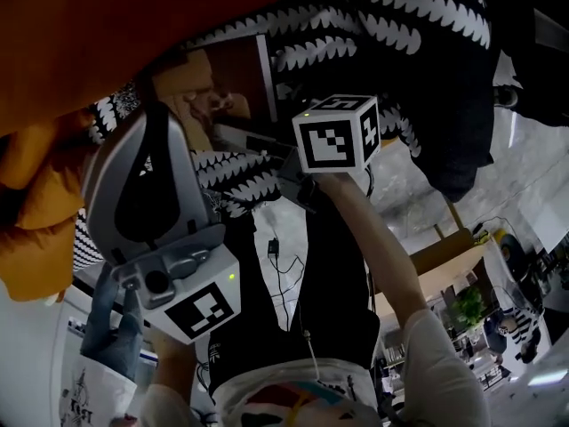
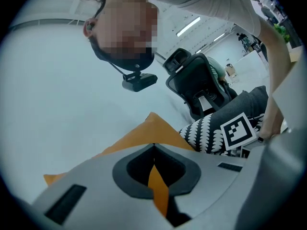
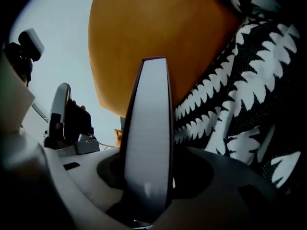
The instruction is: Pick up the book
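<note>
The book point(image 3: 146, 138) stands edge-on between the jaws of my right gripper point(image 3: 146, 188), which is shut on it; its white page edge and dark covers fill the middle of the right gripper view. The head view shows the book point(image 1: 227, 83) with its brown cover up, and the right gripper point(image 1: 267, 145) grips its lower edge. My left gripper point(image 1: 158, 114) sits to the book's left with its tips meeting. In the left gripper view, an orange strip shows through the slit of the left gripper point(image 2: 153, 150). Whether it pinches anything is unclear.
A big orange cushion point(image 1: 133, 25) and a black-and-white patterned cushion point(image 1: 400, 25) crowd round the book. The same orange cushion point(image 3: 153, 28) rises behind the book. A black office chair point(image 2: 196, 80) stands beyond. The person's arm point(image 1: 391, 274) runs to the right gripper.
</note>
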{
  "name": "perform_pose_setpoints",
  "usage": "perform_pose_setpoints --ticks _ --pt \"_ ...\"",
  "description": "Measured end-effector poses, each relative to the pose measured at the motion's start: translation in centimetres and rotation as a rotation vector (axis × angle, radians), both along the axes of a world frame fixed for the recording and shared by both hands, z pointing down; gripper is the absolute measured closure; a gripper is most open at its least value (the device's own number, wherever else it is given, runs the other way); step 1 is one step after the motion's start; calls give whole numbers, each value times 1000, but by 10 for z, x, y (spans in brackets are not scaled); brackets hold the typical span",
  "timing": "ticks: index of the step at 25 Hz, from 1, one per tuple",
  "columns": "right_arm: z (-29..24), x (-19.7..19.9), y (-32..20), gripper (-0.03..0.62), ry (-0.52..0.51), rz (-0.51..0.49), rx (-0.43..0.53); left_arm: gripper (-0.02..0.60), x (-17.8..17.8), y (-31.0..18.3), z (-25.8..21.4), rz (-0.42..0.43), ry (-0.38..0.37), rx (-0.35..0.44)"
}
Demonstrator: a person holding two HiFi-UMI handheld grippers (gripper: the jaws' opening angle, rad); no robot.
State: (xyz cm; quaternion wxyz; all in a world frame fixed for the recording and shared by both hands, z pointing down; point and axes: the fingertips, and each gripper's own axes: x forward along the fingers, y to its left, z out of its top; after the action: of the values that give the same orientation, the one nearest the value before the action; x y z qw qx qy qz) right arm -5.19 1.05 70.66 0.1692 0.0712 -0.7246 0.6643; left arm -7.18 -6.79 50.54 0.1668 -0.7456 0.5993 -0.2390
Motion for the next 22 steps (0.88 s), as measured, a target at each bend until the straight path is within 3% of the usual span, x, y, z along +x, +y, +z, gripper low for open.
perform_pose_setpoints --ticks 7,12,16,22 --pt "12 -4 4 432 73 23 -13 575 -23 18 4 -54 27 -14" --pt "10 -5 4 439 79 46 -17 575 -33 15 -3 -88 97 -2" --pt "8 5 12 441 104 60 -3 575 -18 18 -5 -92 119 -14" --pt "-31 6 26 442 190 51 76 575 -8 5 -63 -63 112 62"
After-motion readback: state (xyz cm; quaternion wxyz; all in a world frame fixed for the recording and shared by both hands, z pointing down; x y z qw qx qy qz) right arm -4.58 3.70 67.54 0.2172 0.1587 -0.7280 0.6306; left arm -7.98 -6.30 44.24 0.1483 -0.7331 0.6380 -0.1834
